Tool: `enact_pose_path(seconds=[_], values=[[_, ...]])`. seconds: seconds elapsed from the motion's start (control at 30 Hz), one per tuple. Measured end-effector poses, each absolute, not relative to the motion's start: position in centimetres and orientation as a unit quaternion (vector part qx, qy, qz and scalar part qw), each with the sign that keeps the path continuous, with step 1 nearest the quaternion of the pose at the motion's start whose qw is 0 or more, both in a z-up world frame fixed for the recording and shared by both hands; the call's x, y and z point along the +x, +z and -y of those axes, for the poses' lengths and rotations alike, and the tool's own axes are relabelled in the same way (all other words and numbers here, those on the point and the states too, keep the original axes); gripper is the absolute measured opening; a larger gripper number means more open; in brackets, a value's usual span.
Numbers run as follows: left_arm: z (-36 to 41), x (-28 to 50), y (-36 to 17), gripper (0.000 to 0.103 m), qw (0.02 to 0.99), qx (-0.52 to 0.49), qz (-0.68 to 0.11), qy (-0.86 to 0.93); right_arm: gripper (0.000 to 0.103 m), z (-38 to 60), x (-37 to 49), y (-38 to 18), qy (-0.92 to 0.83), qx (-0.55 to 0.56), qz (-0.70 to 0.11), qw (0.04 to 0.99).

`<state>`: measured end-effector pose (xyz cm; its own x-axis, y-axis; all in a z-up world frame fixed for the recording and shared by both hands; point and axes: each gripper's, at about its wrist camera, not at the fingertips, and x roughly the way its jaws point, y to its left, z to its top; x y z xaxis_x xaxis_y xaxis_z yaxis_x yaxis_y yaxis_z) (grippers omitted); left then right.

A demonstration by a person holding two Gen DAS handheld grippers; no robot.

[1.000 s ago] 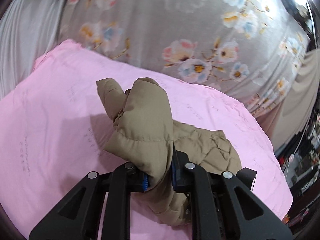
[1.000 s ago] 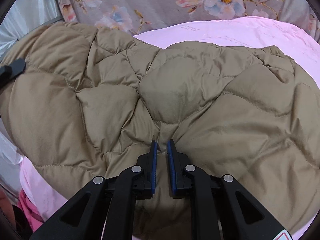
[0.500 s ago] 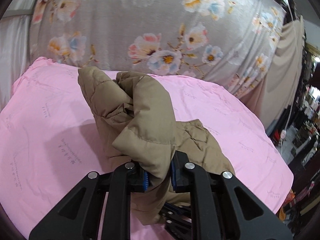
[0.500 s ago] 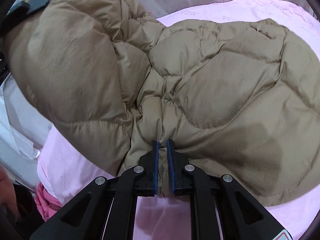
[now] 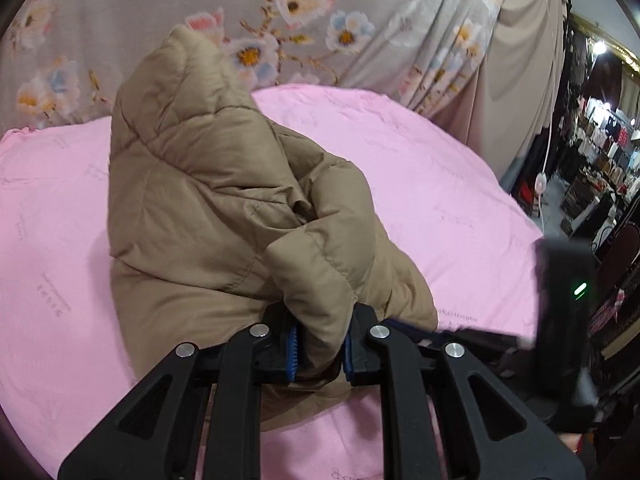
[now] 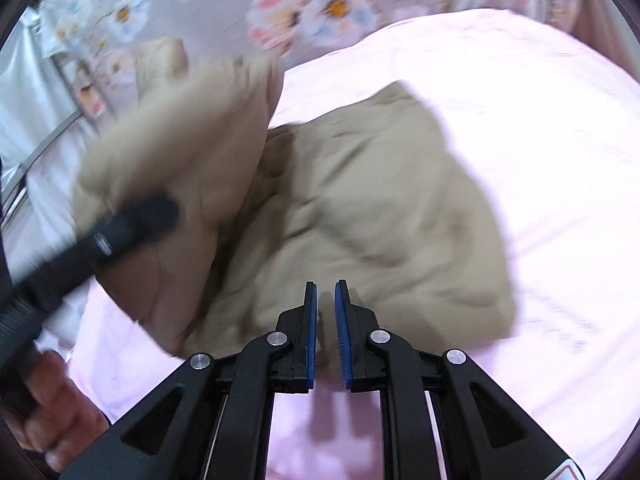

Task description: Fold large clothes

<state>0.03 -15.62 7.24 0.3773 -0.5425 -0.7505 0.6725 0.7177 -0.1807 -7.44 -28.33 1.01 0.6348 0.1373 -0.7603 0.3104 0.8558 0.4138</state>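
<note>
A tan quilted puffer jacket [image 5: 224,208] lies bunched on a pink bed sheet [image 5: 420,184]. My left gripper [image 5: 319,344] is shut on a fold of the jacket's edge and holds that part raised. In the right wrist view the jacket [image 6: 360,208] lies in a heap on the sheet [image 6: 540,128], with its left part lifted by the left gripper's black body [image 6: 100,240]. My right gripper [image 6: 326,312] has its jaws nearly together with a narrow gap, at the jacket's near edge; that view is blurred and I see no cloth between the pads.
A grey floral curtain [image 5: 280,20] hangs behind the bed. A plain beige curtain [image 5: 516,60] and a dim shop area [image 5: 592,168] are at the right. The right gripper's black body [image 5: 564,288] is at the bed's right edge. A hand [image 6: 44,412] shows at lower left.
The left gripper has carried its fold of jacket up and to the right over the body. The right gripper no longer pinches the jacket and has drawn back slightly.
</note>
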Motion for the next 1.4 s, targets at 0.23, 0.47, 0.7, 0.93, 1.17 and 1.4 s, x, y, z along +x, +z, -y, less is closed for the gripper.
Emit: enact_pose_path(seconds=[0.23, 0.47, 0.7, 0.93, 1.17, 1.4], values=[[19.5, -1.8, 2.2, 0.015, 0.807, 0.135, -0.443, -0.367, 0.014, 32.3, -9.1, 2.4, -0.071, 0.264, -0.403, 0.874], [20.5, -1.9, 1.5, 0.015, 0.806, 0.147, -0.445, -0.362, 0.060, 35.7, -5.4, 5.4, 0.012, 0.276, -0.377, 0.884], [20.4, -1.8, 1.9, 0.015, 0.808, 0.148, -0.446, -0.355, 0.063, 34.9, 1.9, 3.0, 0.077, 0.302, -0.433, 0.846], [19.9, -1.6, 3.3, 0.015, 0.809, 0.132, -0.447, -0.359, 0.015, 34.4, 4.2, 2.1, 0.103, 0.308, -0.439, 0.838], [17.1, -0.6, 6.8, 0.032, 0.753, 0.036, -0.490, -0.437, 0.007, 36.7, 0.1, 3.6, 0.007, 0.282, -0.406, 0.869], [12.8, 2.4, 9.2, 0.037, 0.813, 0.022, -0.452, -0.366, 0.007, 40.5, -2.6, 0.7, -0.069, 0.299, -0.412, 0.858]])
